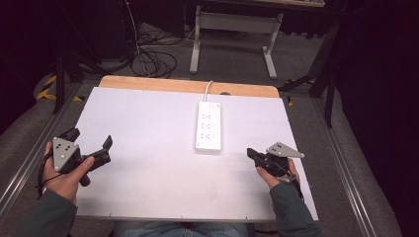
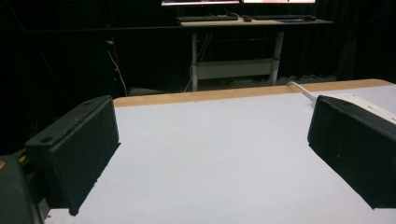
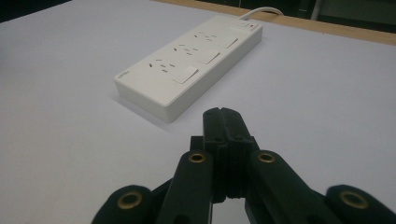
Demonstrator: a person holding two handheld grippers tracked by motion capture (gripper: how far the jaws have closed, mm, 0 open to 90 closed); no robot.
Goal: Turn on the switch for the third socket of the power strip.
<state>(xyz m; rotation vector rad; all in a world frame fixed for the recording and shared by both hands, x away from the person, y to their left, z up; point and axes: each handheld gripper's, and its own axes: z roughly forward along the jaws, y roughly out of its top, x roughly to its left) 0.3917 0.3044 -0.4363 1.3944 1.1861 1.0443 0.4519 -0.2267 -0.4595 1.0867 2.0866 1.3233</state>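
Right gripper [image 1: 250,152], near the table's [image 1: 148,187] right edge, has its jaws pressed together on nothing. Left gripper [image 1: 91,140], by the left edge, is spread wide and empty. Between them, toward the far edge, lies the white power strip [image 1: 208,126], its long axis running from near to far, cord end at the back. Its near end sits just ahead and left of the right gripper, which is clearly the nearer of the two.
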